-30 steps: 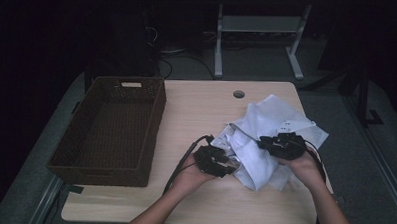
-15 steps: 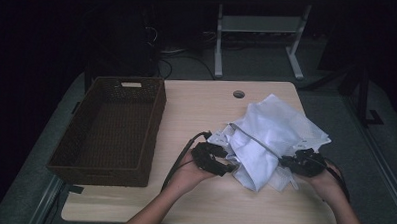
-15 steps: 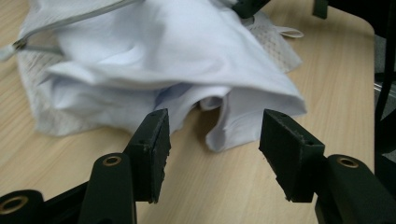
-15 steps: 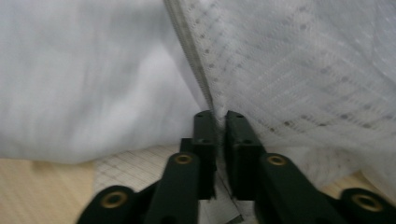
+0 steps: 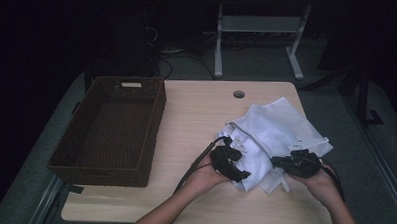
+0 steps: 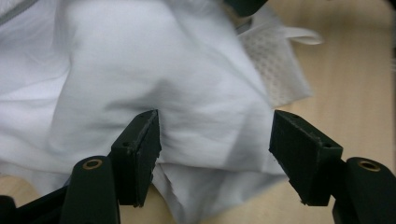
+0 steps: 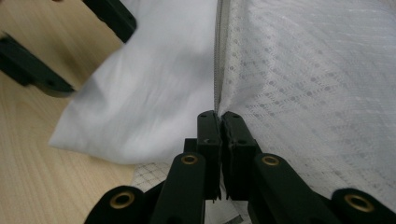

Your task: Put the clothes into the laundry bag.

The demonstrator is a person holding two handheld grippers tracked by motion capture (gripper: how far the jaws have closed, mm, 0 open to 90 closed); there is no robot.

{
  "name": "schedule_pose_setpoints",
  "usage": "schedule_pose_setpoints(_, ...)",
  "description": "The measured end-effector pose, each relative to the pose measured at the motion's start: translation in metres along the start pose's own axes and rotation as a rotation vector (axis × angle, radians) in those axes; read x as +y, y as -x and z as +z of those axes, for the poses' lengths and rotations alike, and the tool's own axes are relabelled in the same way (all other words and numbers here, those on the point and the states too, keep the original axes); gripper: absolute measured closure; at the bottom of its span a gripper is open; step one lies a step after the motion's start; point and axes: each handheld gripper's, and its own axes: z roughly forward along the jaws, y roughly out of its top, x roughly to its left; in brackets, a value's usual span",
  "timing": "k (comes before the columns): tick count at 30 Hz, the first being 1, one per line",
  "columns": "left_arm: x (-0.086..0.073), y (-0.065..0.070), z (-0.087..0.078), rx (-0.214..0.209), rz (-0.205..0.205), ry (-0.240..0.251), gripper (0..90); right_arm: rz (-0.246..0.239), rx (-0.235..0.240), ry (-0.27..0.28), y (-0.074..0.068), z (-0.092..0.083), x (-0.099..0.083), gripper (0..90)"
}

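A white mesh bag (image 5: 278, 132) with white cloth (image 6: 154, 70) inside lies crumpled on the right half of the table. My right gripper (image 7: 219, 114) is shut on the bag's zipper edge (image 7: 217, 56), and in the high view it (image 5: 297, 163) sits at the bag's near right side. My left gripper (image 6: 215, 135) stands open around the near edge of the white cloth, which bulges between the two jaws without being pinched. From above, the left gripper (image 5: 230, 162) rests at the bag's near left corner.
A dark brown woven basket (image 5: 156, 115) stands on the left half of the wooden table (image 5: 196, 107). A round cable hole (image 5: 238, 94) sits near the far edge. Bare tabletop lies between basket and bag. Beyond the table are a white stand and cables on the floor.
My right gripper has moved toward the near right of the table, drawing the bag's edge with it. The left gripper has stayed almost in place.
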Motion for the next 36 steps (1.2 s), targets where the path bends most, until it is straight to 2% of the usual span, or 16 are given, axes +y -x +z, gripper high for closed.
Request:
schedule_pose_setpoints(5, -0.005, -0.006, 0.026, -0.008, -0.003, -0.074, 34.3, 0.01, 0.007, 0.008, 0.001, -0.001, 0.0, 86.1)
schedule_pose_setpoints(9, -0.007, -0.005, 0.035, 0.025, 0.024, -0.091, 41.6, 0.006, 0.007, 0.004, 0.001, -0.001, 0.0, 86.1)
schedule_pose_setpoints(10, -0.007, -0.005, 0.035, 0.041, 0.037, -0.094, 45.3, 0.008, 0.007, 0.005, 0.001, -0.001, 0.0, 86.1)
schedule_pose_setpoints(14, -0.008, -0.007, 0.035, 0.075, 0.049, -0.084, 63.9, 0.005, 0.007, 0.006, 0.0, 0.0, 0.001, 86.1)
schedule_pose_setpoints(16, -0.008, -0.009, 0.036, 0.055, 0.043, -0.077, 73.7, 0.002, 0.007, 0.003, 0.0, 0.0, 0.001, 86.1)
schedule_pose_setpoints(17, -0.009, -0.01, 0.037, 0.041, 0.026, -0.066, 80.2, 0.002, 0.007, 0.004, 0.0, 0.0, 0.001, 86.1)
schedule_pose_setpoints(19, -0.008, -0.011, 0.036, 0.023, 0.012, -0.064, 86.6, 0.0, 0.007, 0.004, -0.001, 0.0, 0.001, 86.1)
schedule_pose_setpoints(20, -0.007, -0.011, 0.036, 0.013, -0.002, -0.057, 87.3, 0.002, 0.006, 0.005, 0.0, 0.0, 0.001, 86.1)
schedule_pose_setpoints(23, -0.005, -0.014, 0.027, -0.06, -0.067, 0.015, 87.8, 0.006, 0.003, 0.011, 0.001, -0.002, 0.001, 86.0)
schedule_pose_setpoints(24, -0.002, -0.014, 0.022, -0.068, -0.077, 0.04, 87.8, 0.008, 0.003, 0.016, 0.001, -0.002, 0.001, 86.0)
schedule_pose_setpoints(27, 0.01, -0.014, 0.009, -0.05, -0.078, 0.107, 87.9, 0.007, 0.01, 0.043, 0.0, -0.007, 0.005, 86.1)
schedule_pose_setpoints(29, 0.017, -0.013, 0.008, -0.036, -0.074, 0.113, 87.9, -0.006, 0.008, 0.063, -0.005, -0.012, 0.01, 86.1)
schedule_pose_setpoints(32, 0.026, -0.011, 0.017, -0.025, -0.087, 0.113, 87.8, -0.023, 0.023, 0.095, -0.011, -0.018, 0.018, 86.1)
schedule_pose_setpoints(36, 0.031, -0.008, 0.036, -0.015, -0.121, 0.114, 87.7, -0.055, 0.038, 0.077, -0.018, -0.014, 0.019, 86.1)
